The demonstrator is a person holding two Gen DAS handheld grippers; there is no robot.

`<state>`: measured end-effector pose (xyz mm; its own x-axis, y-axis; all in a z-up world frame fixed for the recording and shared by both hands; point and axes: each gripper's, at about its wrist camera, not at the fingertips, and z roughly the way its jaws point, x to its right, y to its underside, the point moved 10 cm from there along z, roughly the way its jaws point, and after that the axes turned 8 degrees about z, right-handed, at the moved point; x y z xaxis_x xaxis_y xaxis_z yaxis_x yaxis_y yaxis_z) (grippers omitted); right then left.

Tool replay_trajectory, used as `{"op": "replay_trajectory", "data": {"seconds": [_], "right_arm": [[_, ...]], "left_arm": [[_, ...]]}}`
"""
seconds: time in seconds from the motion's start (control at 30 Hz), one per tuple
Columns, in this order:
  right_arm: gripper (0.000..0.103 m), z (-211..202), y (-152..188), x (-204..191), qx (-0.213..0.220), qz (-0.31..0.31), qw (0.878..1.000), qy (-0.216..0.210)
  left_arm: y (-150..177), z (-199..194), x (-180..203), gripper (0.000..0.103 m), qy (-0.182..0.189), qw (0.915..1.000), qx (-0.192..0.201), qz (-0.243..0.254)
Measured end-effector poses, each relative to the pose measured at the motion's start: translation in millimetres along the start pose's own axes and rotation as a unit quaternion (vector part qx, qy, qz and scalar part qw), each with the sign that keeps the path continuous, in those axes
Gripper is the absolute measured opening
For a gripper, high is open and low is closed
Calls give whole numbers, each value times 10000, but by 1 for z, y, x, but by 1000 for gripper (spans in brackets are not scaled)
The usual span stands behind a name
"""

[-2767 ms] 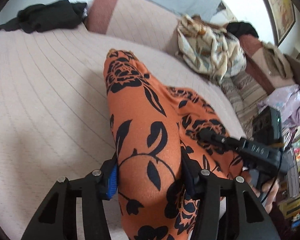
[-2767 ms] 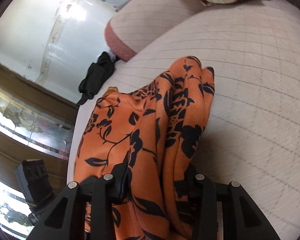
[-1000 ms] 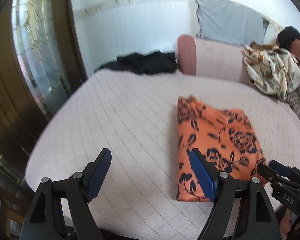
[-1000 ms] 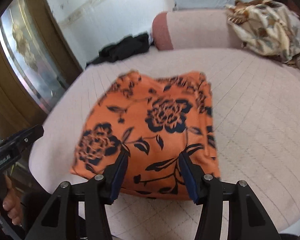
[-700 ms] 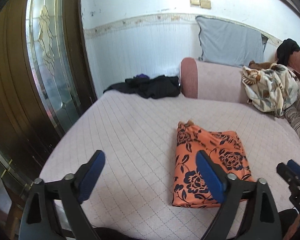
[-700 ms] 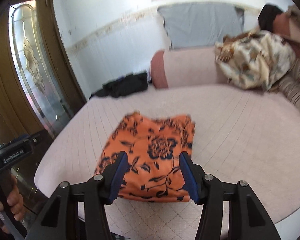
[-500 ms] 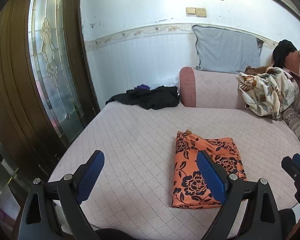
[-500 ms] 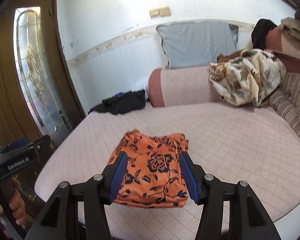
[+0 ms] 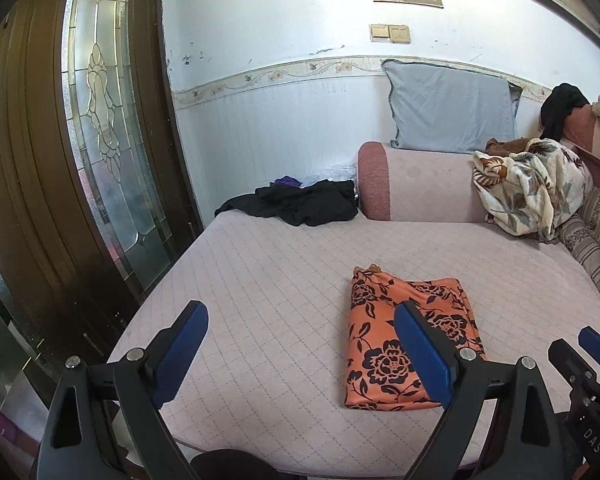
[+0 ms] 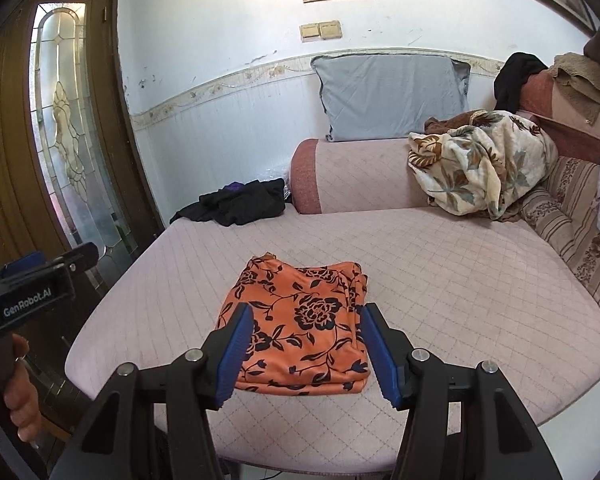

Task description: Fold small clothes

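Observation:
An orange garment with black flowers (image 9: 374, 344) lies folded into a neat rectangle on the pink quilted bed (image 9: 260, 280), near its front edge. In the right wrist view the same garment (image 10: 300, 320) lies flat just beyond my fingers. My left gripper (image 9: 300, 312) hangs above the bed's front edge to the left of the garment, jaws wide open and holding nothing. My right gripper (image 10: 308, 312) is raised in front of the garment, open, with nothing between its blue pads (image 10: 236, 352). Neither gripper touches the cloth.
A heap of black clothes (image 9: 300, 204) lies at the bed's far left corner. A pink bolster (image 9: 416, 184), a grey pillow (image 9: 448, 108) and a floral blanket (image 9: 532, 188) line the back. A wooden door with glass (image 9: 100, 140) stands left. A hand (image 10: 18, 400) holds the left gripper.
Both grippers have pulled back and risen away from the folded garment, which now looks smaller and farther off. The left jaws have spread wider. The garment stays put.

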<state>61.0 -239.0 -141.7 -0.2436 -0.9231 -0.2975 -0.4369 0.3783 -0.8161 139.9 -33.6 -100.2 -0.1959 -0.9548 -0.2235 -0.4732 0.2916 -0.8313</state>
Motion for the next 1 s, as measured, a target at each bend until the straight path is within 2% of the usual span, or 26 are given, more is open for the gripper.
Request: {"op": "replay_trajectory", "data": {"seconds": [0.27,1.0], "right_arm": [[60,5,1,-6,-12,-2,10000,-57],[60,19,3,-9,-92,16,10000,34]], "left_arm": [[6,11,-10,94,-61,9999,-83,-107],[13,23,-10,94,211,9995,-163,-194]]}}
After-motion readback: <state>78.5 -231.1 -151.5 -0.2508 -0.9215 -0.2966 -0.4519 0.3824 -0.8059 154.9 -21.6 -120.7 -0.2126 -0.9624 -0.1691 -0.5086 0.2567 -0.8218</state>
